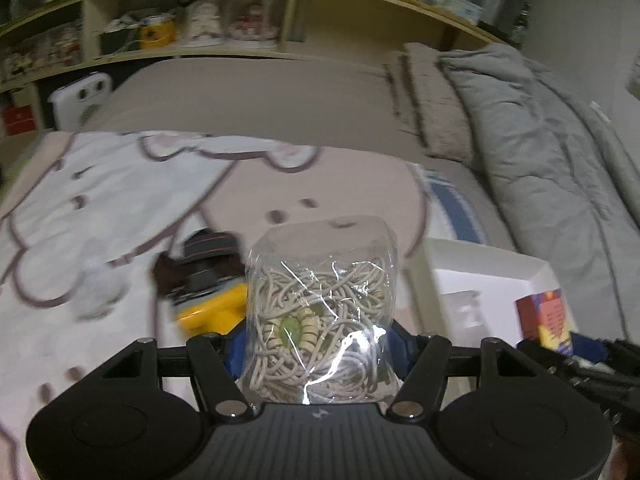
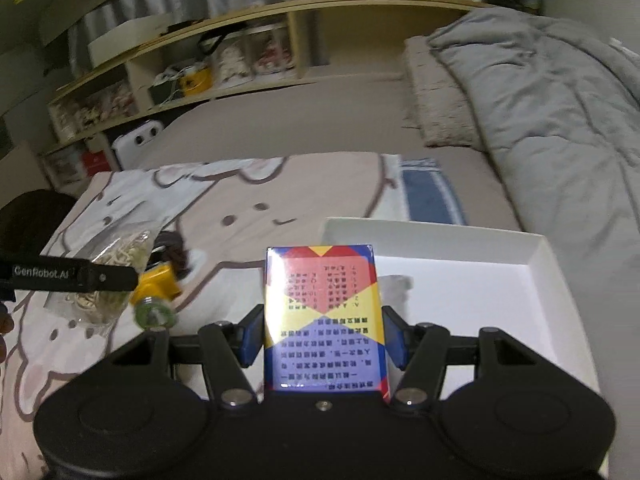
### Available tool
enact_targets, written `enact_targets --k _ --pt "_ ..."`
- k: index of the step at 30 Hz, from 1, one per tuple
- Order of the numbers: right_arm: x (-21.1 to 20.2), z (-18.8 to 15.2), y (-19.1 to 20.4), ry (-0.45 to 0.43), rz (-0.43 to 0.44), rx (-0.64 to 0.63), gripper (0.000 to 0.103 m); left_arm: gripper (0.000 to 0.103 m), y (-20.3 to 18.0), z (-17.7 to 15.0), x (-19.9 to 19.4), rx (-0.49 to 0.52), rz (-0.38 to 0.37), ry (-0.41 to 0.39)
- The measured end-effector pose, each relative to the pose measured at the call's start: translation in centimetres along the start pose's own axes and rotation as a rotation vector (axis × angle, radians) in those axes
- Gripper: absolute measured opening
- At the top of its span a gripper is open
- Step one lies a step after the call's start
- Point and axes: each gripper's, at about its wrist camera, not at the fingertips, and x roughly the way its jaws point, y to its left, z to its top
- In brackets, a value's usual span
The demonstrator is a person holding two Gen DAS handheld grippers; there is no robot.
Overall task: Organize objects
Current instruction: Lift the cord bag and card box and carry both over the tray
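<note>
My left gripper [image 1: 318,350] is shut on a clear plastic bag of beige cord [image 1: 320,320] and holds it above the bed; the bag also shows in the right wrist view [image 2: 116,260]. My right gripper [image 2: 322,340] is shut on a colourful card box [image 2: 322,320] with printed text, held at the left rim of a white open box [image 2: 480,292]. The card box [image 1: 546,318] and white box [image 1: 480,280] show at the right of the left wrist view. A yellow tool [image 1: 212,310] and a dark brown item [image 1: 200,268] lie on the cartoon blanket [image 1: 100,208].
A grey duvet [image 2: 540,100] is heaped at the right. A beige pillow [image 1: 436,100] lies beside it. A wooden shelf [image 2: 240,56] with jars and boxes runs along the back. A white appliance [image 1: 80,100] stands beyond the bed's far left.
</note>
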Motion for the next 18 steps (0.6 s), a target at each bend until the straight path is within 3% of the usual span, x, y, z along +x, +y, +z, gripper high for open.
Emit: enact_targets --k 10,18 --pt "-0.8 -0.6 -6.2 0.006 -0.086 0.064 0.061 0.065 -9.0 2.2 2.9 0.121 -0.108 -0.003" --pt "0.7 -2.2 -9.7 0.084 -0.125 0.106 0.061 0.065 -15.2 2.1 5.2 0.214 -0.223 0.011"
